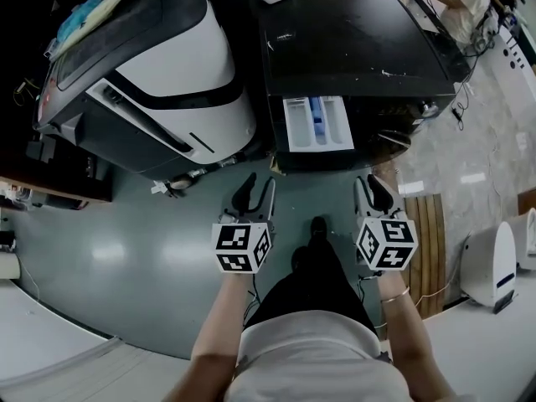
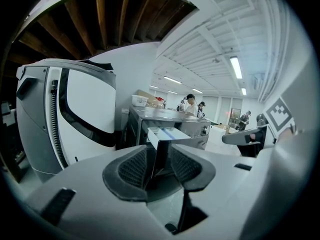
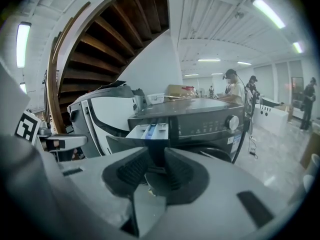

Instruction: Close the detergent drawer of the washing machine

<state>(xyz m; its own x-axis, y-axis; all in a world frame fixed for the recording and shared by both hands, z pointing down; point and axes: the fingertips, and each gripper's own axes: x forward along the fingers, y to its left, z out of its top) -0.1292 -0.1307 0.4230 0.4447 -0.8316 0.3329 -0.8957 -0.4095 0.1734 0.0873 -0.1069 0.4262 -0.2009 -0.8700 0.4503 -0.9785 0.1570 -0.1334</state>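
Plastic detergent drawer (image 1: 316, 124), white with a blue insert, juts open from the glossy black washing machine (image 1: 352, 48); mesh-padded left tongs (image 1: 256, 193) and right tongs (image 1: 371, 193) stand apart, empty.

The washing machine (image 1: 352, 40) is a dark front-loader with a flat, glossy black top, standing upright and square. Its front carries a dark control strip along the upper edge, with a round silver knob (image 3: 231, 122) towards the right end and a round door (image 3: 220, 156) below.

The detergent drawer (image 1: 317, 124) sits at the left end of that strip. It is open, pulled well out and sticking level from the machine's face. It is a pale, shallow tray split lengthwise into compartments, with a blue insert running down the middle and a wider white section to its left. Its front panel is dark, matching the machine.
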